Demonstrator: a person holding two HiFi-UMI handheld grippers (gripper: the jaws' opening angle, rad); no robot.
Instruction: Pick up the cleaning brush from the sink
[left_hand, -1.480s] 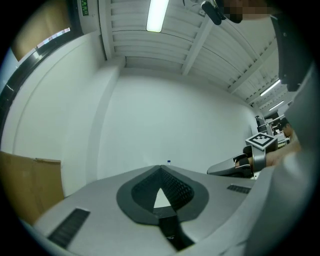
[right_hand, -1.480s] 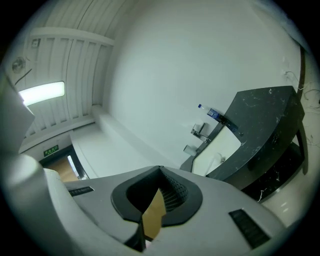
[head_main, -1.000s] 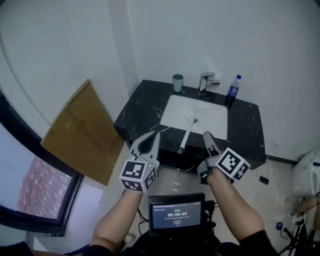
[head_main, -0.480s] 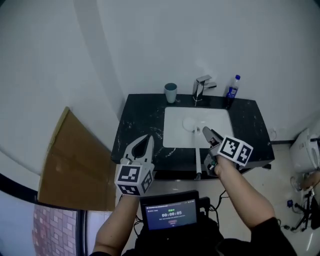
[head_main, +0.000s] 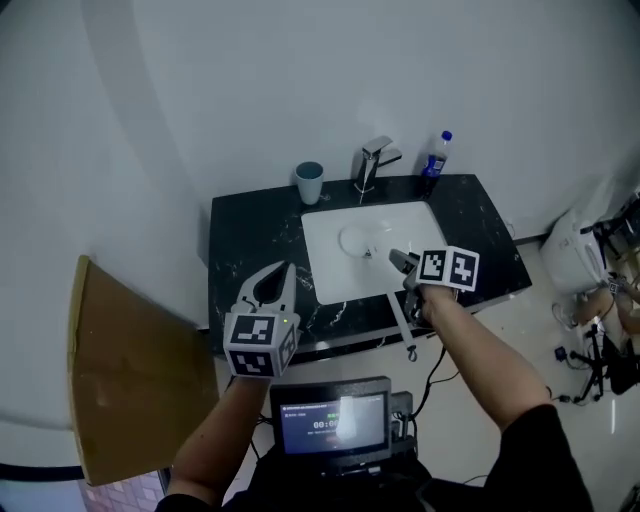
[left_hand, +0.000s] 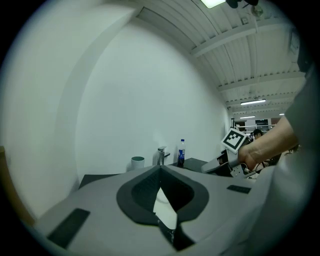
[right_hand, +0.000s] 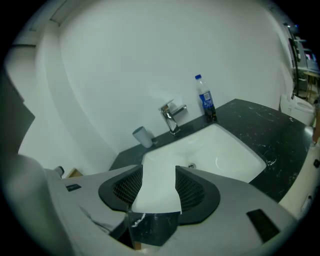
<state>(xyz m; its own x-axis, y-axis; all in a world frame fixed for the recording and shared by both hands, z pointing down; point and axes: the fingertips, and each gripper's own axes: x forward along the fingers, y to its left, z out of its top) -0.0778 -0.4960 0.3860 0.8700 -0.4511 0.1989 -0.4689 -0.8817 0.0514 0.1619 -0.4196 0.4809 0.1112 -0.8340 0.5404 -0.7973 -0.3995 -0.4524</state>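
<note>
1. Two grippers show in the head view, above a black counter (head_main: 245, 250) with a white sink (head_main: 330, 272) set into it.
   - The left gripper (head_main: 282, 270) hangs over the counter's front left part, its jaw tips together with nothing in them.
   - The right gripper (head_main: 396, 259) reaches over the sink's front right corner, and its jaws are opening.
   - The cleaning brush (head_main: 402, 322) shows as a thin white handle crossing the counter's front edge, just beside the right hand (head_main: 430, 300). Its upper end is hidden behind that gripper.
   - Along the back stand a cup (head_main: 309, 183), a faucet (head_main: 370, 163) and a blue bottle (head_main: 432, 160).
   - A brown board (head_main: 130, 370) leans at the wall on the left, and a small screen (head_main: 332, 418) sits close to the person.

2. Left gripper view: the jaw tips meet in a point and hold nothing. Beyond them the cup, faucet and blue bottle stand in a row. The right gripper, with its marker cube, is at the right edge.

3. Right gripper view: the jaws stand apart, and only the sink's white basin shows through the gap. The faucet, the blue bottle and the cup line the far rim.
</note>
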